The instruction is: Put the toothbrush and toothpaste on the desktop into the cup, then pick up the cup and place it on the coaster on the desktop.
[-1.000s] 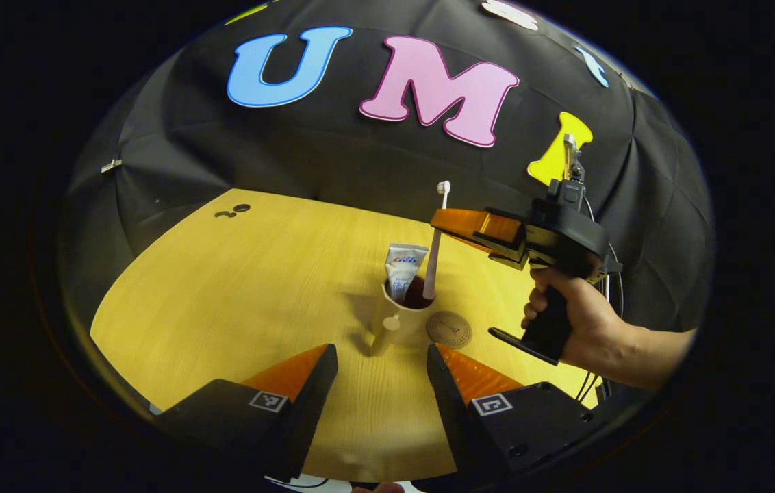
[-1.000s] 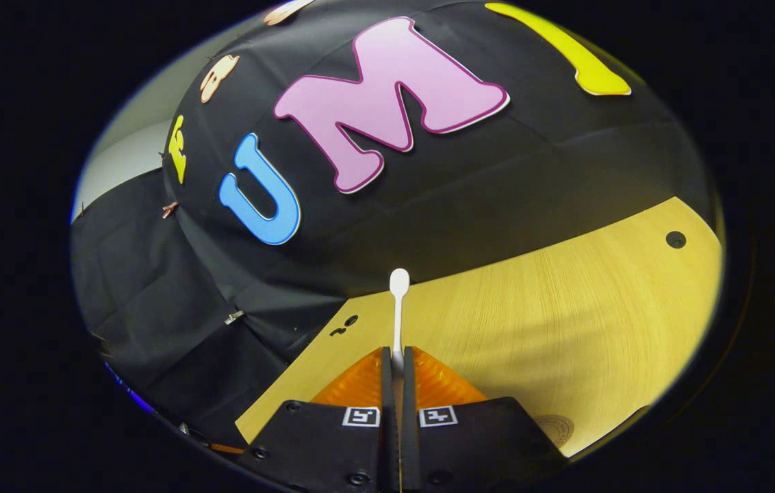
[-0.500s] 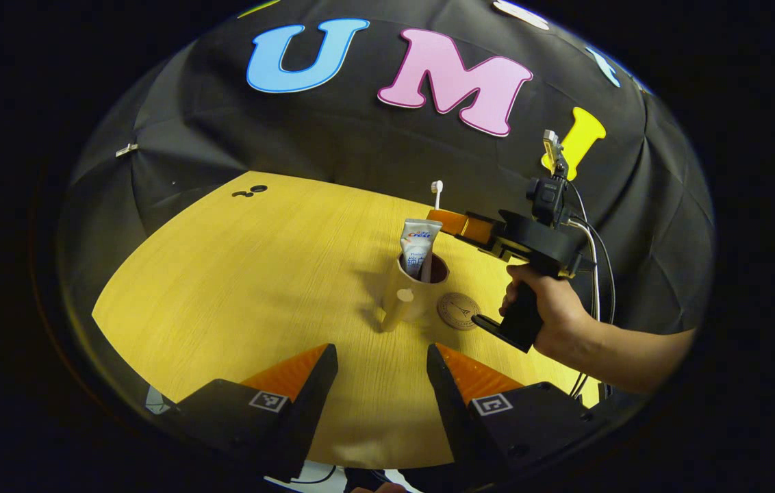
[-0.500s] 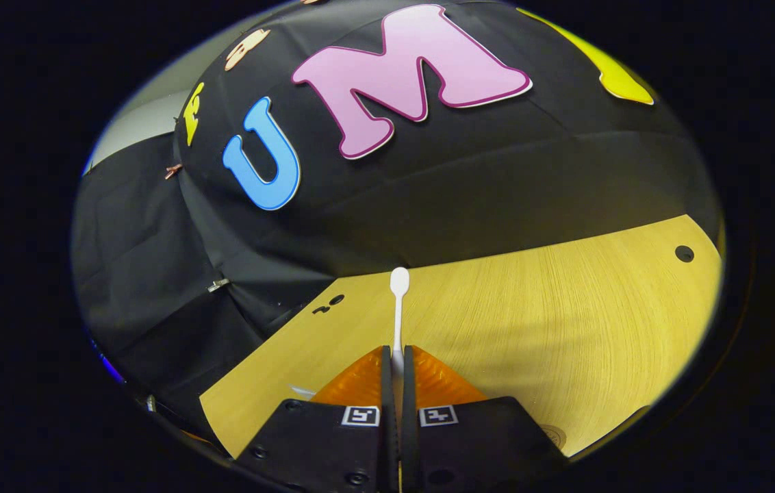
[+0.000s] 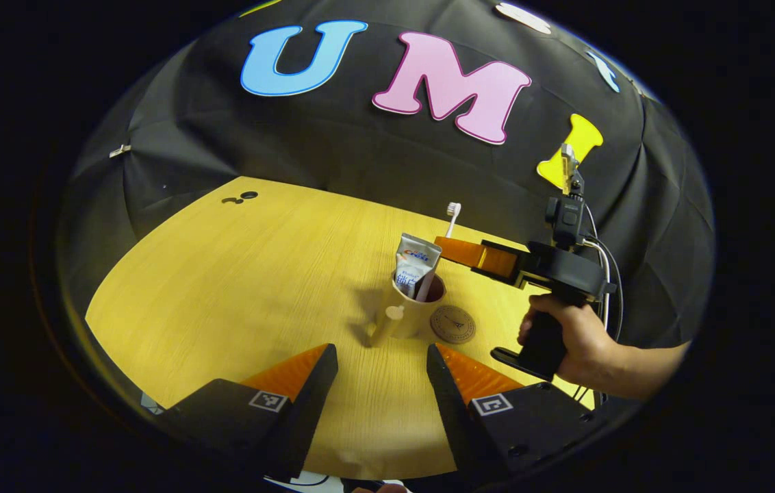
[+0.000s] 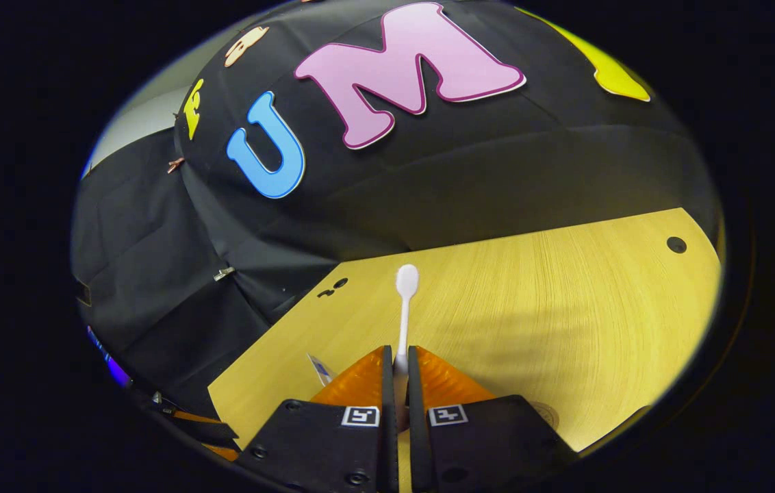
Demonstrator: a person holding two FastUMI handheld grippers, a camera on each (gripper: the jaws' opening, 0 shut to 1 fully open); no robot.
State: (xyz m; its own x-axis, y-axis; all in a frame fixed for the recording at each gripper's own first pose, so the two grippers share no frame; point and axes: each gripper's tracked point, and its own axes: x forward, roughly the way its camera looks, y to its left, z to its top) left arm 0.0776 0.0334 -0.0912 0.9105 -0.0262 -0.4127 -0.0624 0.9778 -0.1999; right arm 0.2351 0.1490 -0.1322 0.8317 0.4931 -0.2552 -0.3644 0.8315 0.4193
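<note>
Since a second ago, in the left gripper view, my right gripper (image 5: 443,247) has lowered the brush (image 5: 452,211) until its handle is down in the cup (image 5: 407,316) beside the paste (image 5: 415,263); the cup stands on the desk (image 5: 237,287) touching the coaster (image 5: 452,324), while my left gripper (image 5: 382,363) hangs wide open and empty, near the cup. In the right gripper view, my right gripper (image 6: 398,359) is nearly closed on the brush (image 6: 404,301), its head up.

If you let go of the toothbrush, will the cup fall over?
Probably not. The cup sits flat on the desktop. The toothbrush looks thin and light, though with the toothpaste leaning too, it may wobble.
</note>
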